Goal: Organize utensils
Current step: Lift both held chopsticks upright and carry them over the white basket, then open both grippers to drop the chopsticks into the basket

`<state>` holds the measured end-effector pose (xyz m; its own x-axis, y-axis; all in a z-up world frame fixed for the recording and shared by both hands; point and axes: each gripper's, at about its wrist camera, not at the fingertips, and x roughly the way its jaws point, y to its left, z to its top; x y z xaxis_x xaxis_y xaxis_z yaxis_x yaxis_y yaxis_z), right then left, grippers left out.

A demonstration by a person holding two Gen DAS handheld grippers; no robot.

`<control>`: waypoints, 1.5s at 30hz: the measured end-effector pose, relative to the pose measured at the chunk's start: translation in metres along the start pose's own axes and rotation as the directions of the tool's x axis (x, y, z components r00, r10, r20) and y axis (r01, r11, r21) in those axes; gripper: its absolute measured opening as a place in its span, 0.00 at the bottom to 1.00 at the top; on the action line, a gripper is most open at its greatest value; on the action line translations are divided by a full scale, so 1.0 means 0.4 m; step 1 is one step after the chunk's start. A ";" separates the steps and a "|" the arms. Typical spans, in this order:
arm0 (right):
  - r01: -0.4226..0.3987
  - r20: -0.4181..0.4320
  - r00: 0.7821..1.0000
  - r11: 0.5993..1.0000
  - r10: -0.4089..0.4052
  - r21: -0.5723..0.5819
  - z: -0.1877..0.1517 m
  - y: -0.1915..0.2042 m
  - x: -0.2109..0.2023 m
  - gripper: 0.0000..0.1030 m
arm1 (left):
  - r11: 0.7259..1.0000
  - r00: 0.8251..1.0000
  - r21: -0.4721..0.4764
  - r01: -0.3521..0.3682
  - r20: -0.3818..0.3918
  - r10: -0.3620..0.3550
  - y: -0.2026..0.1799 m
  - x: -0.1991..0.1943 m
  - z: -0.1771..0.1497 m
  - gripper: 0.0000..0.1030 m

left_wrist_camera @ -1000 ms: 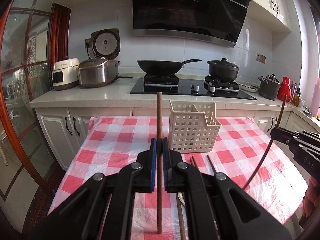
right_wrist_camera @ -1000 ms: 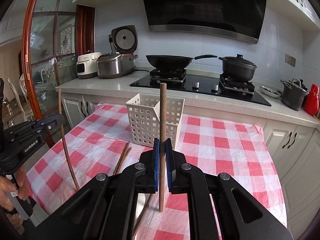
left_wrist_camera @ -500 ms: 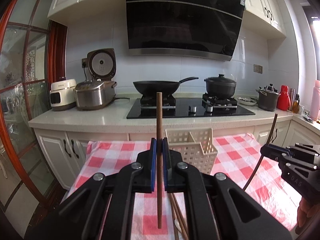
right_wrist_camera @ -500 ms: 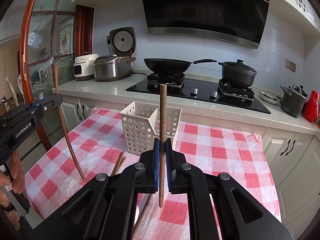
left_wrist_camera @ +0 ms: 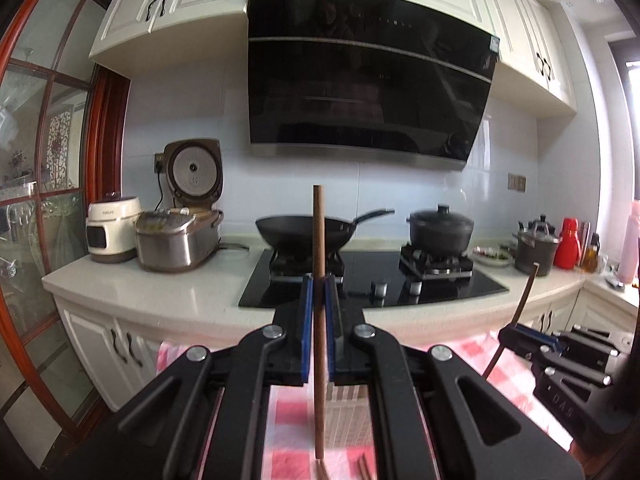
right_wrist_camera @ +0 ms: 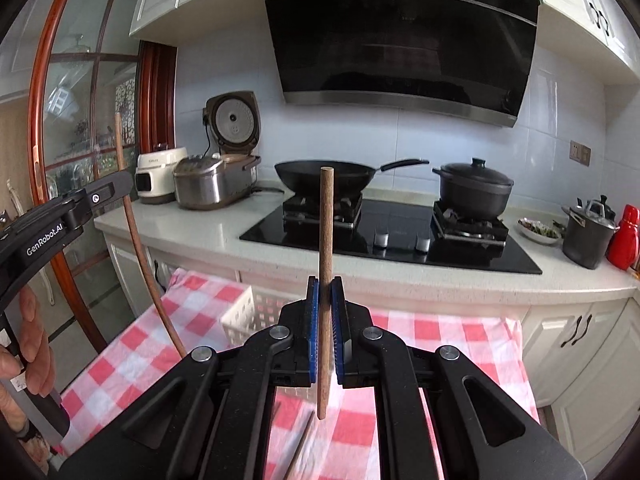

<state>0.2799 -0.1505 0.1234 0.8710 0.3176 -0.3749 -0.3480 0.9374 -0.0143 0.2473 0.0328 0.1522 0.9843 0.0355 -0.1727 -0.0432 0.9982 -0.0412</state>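
My left gripper (left_wrist_camera: 319, 292) is shut on a brown wooden chopstick (left_wrist_camera: 319, 240) that stands upright between its blue pads. In the same way my right gripper (right_wrist_camera: 326, 300) is shut on a second upright chopstick (right_wrist_camera: 326, 220). Both are held above the red-checked tablecloth (right_wrist_camera: 160, 340). The white lattice basket (right_wrist_camera: 256, 312) stands on the cloth just beyond the right gripper, partly hidden by its fingers. In the right wrist view the left gripper (right_wrist_camera: 80, 208) shows at the left with its chopstick (right_wrist_camera: 136, 240). More chopsticks (right_wrist_camera: 300, 448) lie on the cloth.
Behind the table runs a white counter (right_wrist_camera: 200, 220) with a black hob (right_wrist_camera: 400, 236), a wok (right_wrist_camera: 324, 176), a lidded pot (right_wrist_camera: 474, 188) and two rice cookers (right_wrist_camera: 212, 184). A wood-framed glass door (right_wrist_camera: 92, 100) stands at the left. A person's hand (right_wrist_camera: 32, 340) grips the left handle.
Both grippers have risen with their chopsticks still clamped. The table and basket have dropped low in both views, and the hood and upper cabinets now fill the top.
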 end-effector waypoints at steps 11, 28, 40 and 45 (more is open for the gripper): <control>-0.022 0.024 0.999 0.999 0.021 0.027 0.101 -0.025 0.130 0.08 | 0.999 1.000 -0.054 0.003 0.028 -0.002 -0.014 0.180 0.106 0.06; -0.084 -0.241 0.964 0.988 0.114 0.131 -0.029 -0.045 0.422 0.10 | 0.995 0.962 -0.094 0.019 -0.270 -0.044 0.022 0.450 -0.163 0.06; -0.041 -0.186 0.980 0.989 0.068 0.145 -0.059 -0.077 0.332 0.52 | 0.987 0.976 -0.149 -0.059 -0.215 0.026 0.093 0.339 -0.176 0.55; -0.028 -0.193 0.980 0.989 0.056 0.144 -0.114 -0.081 0.274 0.52 | 0.985 0.973 -0.140 -0.097 -0.220 0.065 0.129 0.258 -0.220 0.66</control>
<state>0.3710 -0.1523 0.0405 0.7667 0.3356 -0.5473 -0.3183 0.9390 0.1300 0.3316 0.0836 0.0455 0.9177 0.0887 -0.3872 -0.1623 0.9734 -0.1617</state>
